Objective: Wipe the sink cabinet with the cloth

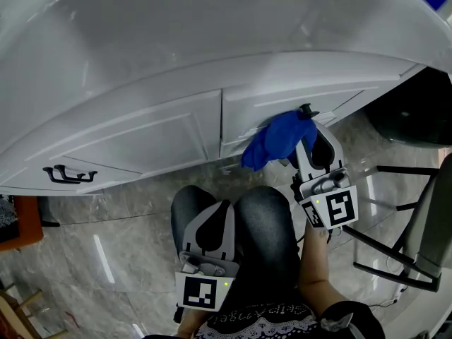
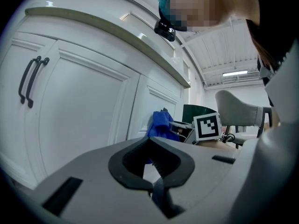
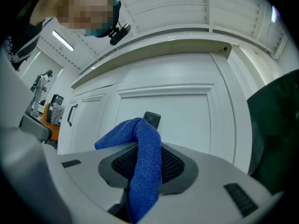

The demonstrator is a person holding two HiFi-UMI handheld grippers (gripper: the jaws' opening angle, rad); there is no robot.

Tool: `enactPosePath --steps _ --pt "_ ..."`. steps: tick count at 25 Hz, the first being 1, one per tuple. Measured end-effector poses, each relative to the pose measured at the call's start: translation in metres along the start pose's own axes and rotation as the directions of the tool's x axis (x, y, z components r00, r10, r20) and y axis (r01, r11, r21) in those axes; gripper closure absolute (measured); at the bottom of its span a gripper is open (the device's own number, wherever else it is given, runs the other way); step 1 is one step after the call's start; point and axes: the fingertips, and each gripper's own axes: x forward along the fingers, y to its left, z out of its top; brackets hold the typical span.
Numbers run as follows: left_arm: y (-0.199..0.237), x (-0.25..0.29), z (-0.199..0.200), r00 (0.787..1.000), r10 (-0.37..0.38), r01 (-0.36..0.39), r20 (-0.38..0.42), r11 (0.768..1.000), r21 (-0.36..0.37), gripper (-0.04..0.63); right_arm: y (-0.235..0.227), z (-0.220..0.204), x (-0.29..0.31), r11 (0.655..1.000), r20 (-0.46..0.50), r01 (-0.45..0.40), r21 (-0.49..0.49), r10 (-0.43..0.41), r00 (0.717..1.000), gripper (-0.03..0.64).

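Blue cloth [image 1: 277,141] is pinched tight in the right gripper [image 1: 305,119], right by the white cabinet door [image 1: 304,94]. The left gripper [image 1: 224,205] has its jaws together on nothing. I think most of the wiping is left to do.

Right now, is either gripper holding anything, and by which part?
The right gripper clamps the blue cloth by a bunched fold; the left gripper is shut on nothing.
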Motion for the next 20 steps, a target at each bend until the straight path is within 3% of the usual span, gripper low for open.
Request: enactPosePath --steps 12,17,20 --pt "0.001 -0.002 -0.002 1.0 -0.001 0.001 -0.005 1.0 -0.009 0.591 -0.045 -0.004 -0.015 0.993 -0.009 0.111 -0.032 -0.111 0.994 0.508" --pt "0.001 -0.003 -0.003 1.0 -0.001 0.001 -0.005 1.0 -0.014 0.591 -0.085 -0.008 -0.029 0.972 -0.02 0.235 -0.024 -0.235 0.972 0.508" --pt "0.001 -0.005 -0.002 1.0 -0.002 0.002 -0.002 1.0 -0.017 0.591 -0.095 -0.01 -0.032 0.973 -0.011 0.231 -0.017 -0.231 0.973 0.506"
